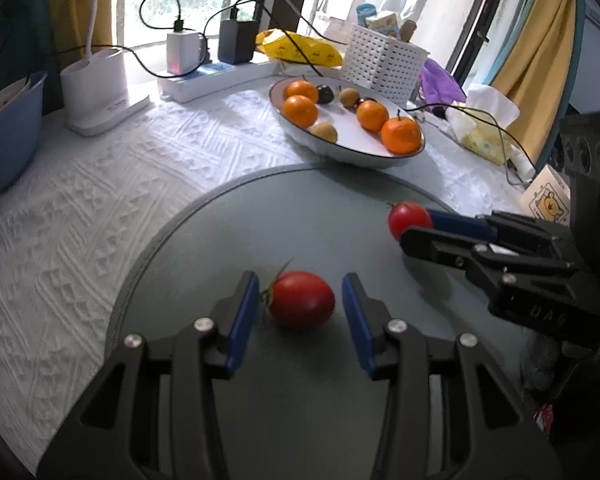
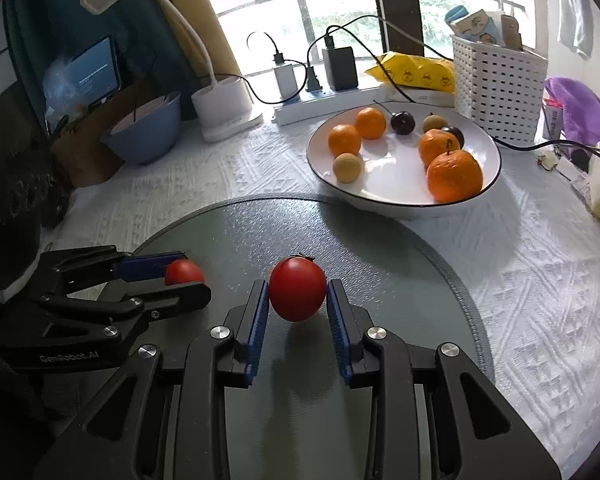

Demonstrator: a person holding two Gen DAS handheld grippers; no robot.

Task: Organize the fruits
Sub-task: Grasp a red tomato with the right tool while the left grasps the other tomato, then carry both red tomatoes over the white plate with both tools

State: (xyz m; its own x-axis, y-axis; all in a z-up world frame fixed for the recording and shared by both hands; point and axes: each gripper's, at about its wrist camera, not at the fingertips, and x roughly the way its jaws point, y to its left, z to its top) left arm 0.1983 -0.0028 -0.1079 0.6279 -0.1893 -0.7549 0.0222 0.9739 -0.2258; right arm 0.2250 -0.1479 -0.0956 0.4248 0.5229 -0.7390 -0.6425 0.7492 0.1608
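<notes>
Two red tomatoes are over a round grey mat (image 1: 228, 240). In the left wrist view my left gripper (image 1: 300, 296) is open with its blue pads on either side of one tomato (image 1: 302, 299), which lies on the mat, not touching them. My right gripper (image 2: 298, 294) is shut on the other tomato (image 2: 297, 294), held just above the mat (image 2: 380, 248). The right gripper and its tomato also show in the left wrist view (image 1: 410, 220). A white bowl (image 2: 480, 196) behind the mat holds several oranges, small tan fruits and dark fruits.
White textured cloth (image 2: 540, 280) covers the table. A blue bowl (image 2: 148, 136), a white lamp base (image 2: 224, 108), a power strip with chargers (image 2: 328, 100), a white basket (image 2: 496, 84) and a yellow bag (image 2: 416, 70) stand along the back. Cables trail at the right.
</notes>
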